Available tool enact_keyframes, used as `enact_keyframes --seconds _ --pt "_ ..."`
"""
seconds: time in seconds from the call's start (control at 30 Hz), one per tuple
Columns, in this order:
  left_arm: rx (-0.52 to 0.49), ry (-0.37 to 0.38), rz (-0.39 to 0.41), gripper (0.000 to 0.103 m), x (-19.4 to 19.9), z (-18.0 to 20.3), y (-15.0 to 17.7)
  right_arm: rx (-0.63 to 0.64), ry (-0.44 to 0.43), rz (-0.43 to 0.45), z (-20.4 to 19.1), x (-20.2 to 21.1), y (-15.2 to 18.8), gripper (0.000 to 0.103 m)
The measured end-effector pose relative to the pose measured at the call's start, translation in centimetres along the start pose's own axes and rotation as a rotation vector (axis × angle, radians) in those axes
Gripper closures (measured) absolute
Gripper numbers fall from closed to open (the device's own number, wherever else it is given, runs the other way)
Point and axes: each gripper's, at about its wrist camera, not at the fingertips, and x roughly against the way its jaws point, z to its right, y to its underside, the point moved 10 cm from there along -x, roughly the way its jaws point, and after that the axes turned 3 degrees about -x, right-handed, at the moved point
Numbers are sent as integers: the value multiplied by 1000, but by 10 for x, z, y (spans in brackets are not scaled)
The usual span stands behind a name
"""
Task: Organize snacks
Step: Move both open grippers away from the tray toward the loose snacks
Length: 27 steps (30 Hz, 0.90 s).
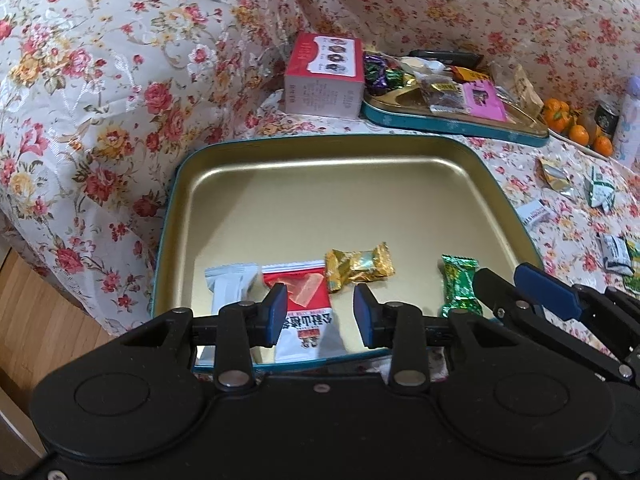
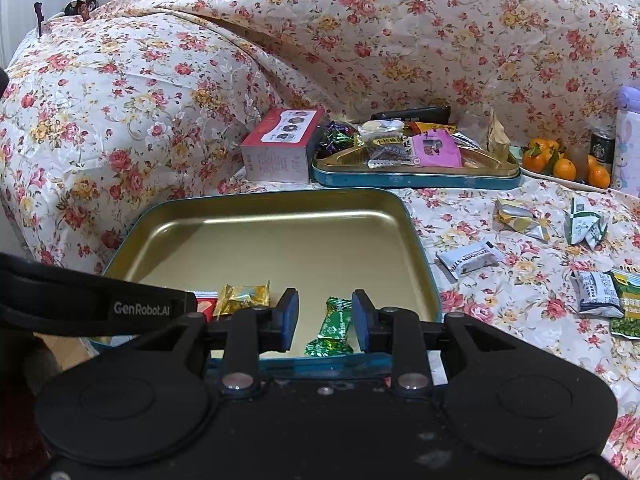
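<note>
Green-wrapped candy (image 2: 331,328) lies at gold tin tray (image 2: 280,240) near edge, long axis along right gripper (image 2: 325,316), part-open and empty around it; left gripper (image 1: 320,312) empty too.

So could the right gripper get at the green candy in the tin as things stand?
Probably yes. The right gripper hangs just over the green candy with its jaws apart and nothing between them but the candy. The gold candy lies off to one side, and the tin is shallow and open.
</note>
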Motion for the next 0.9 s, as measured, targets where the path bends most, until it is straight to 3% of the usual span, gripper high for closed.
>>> enact_keyframes --seconds 0.47,0.7,0.9 --pt "-109 23 10 59 6 33 11 -76 72 19 45 22 7 69" --pt "-149 58 9 59 10 53 19 -148 141 22 95 37 20 69" --pt "-181 100 59 59 17 75 23 -242 218 36 147 53 32 69"
